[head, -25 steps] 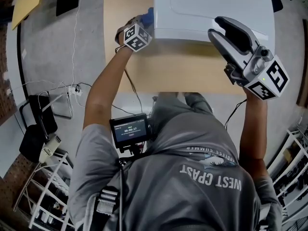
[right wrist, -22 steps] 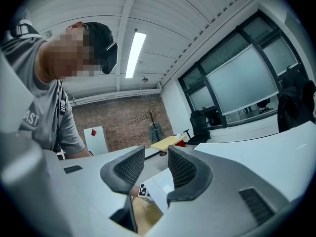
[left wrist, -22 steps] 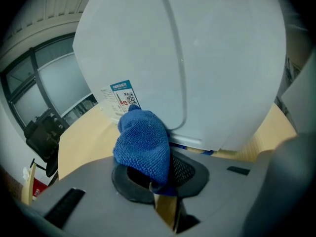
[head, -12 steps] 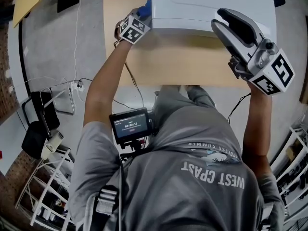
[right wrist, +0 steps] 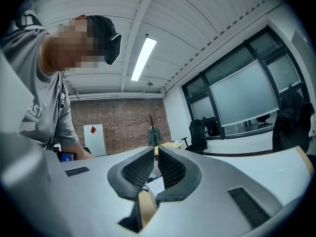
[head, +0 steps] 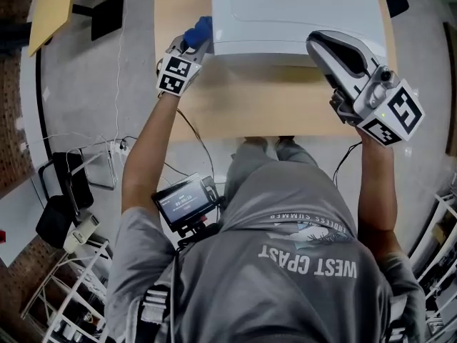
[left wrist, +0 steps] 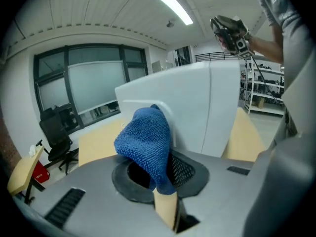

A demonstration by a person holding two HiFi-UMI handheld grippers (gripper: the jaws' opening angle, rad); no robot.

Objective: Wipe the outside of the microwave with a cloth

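Left gripper (head: pixel 191 46) clenched on the blue terry cloth (left wrist: pixel 145 137), which is pressed at the white box microwave's (head: pixel 293 13) corner, 8 o'clock of it in head view. Right gripper (head: pixel 319 47) at 4 o'clock: jaws just been closing, nearly together, nothing between. Looks mid-wipe. Can't tell which faces are done. Light wooden tabletop (head: pixel 250 106) underneath.

One microwave (head: pixel 293 13), one blue cloth (head: pixel 196 31), one table (head: pixel 271 106) — and two tools, left tool (head: pixel 190 51) and right tool (head: pixel 321 46).
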